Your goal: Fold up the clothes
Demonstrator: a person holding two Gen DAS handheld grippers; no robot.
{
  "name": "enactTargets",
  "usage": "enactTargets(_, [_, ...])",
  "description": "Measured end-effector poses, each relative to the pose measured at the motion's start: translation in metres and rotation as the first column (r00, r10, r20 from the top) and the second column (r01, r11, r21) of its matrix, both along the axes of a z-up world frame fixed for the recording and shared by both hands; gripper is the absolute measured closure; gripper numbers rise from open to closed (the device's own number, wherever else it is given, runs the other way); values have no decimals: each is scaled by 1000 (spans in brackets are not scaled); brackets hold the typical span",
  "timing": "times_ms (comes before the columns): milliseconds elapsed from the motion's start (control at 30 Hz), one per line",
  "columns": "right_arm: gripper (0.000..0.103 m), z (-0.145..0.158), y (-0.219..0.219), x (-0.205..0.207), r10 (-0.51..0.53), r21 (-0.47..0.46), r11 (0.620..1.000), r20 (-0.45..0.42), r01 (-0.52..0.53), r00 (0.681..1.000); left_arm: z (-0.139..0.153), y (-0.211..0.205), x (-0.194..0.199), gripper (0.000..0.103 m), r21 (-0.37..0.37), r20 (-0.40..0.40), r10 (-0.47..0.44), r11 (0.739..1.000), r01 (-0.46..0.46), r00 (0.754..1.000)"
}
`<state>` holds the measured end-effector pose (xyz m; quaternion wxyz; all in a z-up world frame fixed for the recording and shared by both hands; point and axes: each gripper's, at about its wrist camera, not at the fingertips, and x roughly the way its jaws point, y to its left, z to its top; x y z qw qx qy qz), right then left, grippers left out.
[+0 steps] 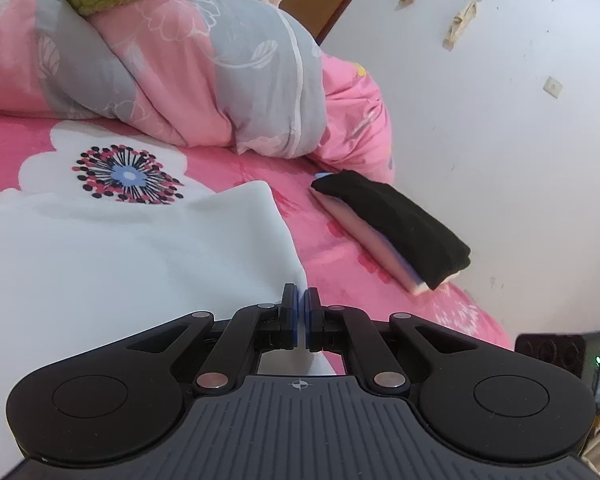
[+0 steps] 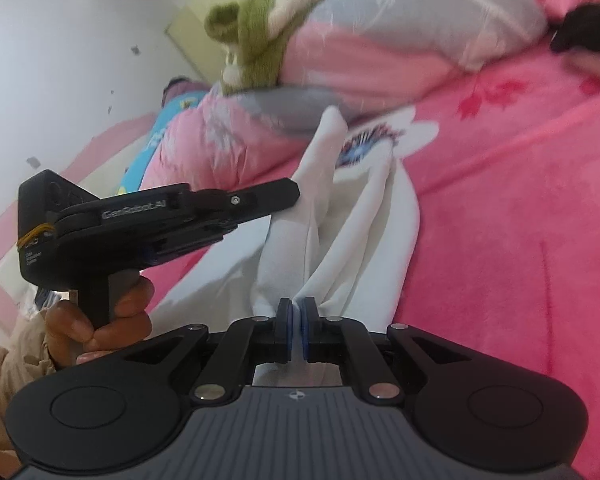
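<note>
Both tools [image 1: 301, 294] [image 2: 298, 305] pinch white garment [image 2: 340, 240], bunched lengthwise toward the duvet [image 2: 380, 40].

2 grippers [image 2: 298, 304] [image 2: 288, 192] – 1 white garment [image 1: 120, 248], 1 folded stack [image 1: 392, 224], 1 quilt [image 1: 188, 80] – 1 hand [image 2: 100, 320].

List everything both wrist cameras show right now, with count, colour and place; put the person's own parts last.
white garment: one, white, on the bed, pinched by both grippers
blanket: one, pink floral, covering the bed
quilt: one, pink and grey, bunched at the far end
folded stack: one, black on top, by the wall
green cloth: one, atop the quilt
left gripper: black, shut
right gripper: black, shut
hand: one, gripping the left gripper's handle
</note>
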<state>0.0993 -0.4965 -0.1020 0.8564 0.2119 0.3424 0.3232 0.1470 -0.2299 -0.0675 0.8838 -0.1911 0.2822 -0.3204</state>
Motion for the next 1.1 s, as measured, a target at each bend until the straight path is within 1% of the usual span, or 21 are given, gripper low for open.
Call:
enactTargets(33, [96,1,-3,2,1,0,1000,-3,-1,1000,1,2,0,102,-10,6,5,1000,-5,1000])
enactTargets(100, [92,7,-14,3,-18,21,1000,18,18,1000,3,5,0,102,-18,13,9,1000,-9,1000])
enactTargets(133, [92,10,-21,3,-35,49,998,32,34,999,4,6,0,102,-22,17,11,1000,-10,1000])
enactTargets(167, [91,11,-29,4,-53,96,994,39,49,998,4,7,0,102,-24,17,12,1000,-12,1000])
enactTargets(233, [91,11,-46,12,-104,185,978,24,98,994,3,7,1,102,-28,13,14,1000,-14,1000])
enactTargets(267, [91,11,-51,18,-133,204,971,10,128,991,3,7,0,102,-30,12,15,999,-15,1000])
enactTargets(367, [91,7,-54,35,-204,144,968,-29,206,979,4,8,0,102,-36,16,16,999,-15,1000])
enactTargets(433, [91,5,-45,44,-191,88,977,-27,193,981,4,9,-1,102,-41,21,17,999,-16,1000])
enactTargets(667, [92,4,-15,56,-117,10,993,0,117,993,5,11,-2,102,-55,30,17,998,-16,999])
enactTargets(867, [92,4,11,67,-51,-58,997,19,52,999,5,11,-3,102,-62,33,15,998,-13,999])
enactTargets(900, [92,3,14,69,-42,-62,997,21,43,999,5,11,-2,102,-62,32,14,998,-12,999])
enactTargets(1100, [92,2,17,78,-9,1,1000,24,9,1000,3,9,-3,102,-62,31,9,998,-7,999])
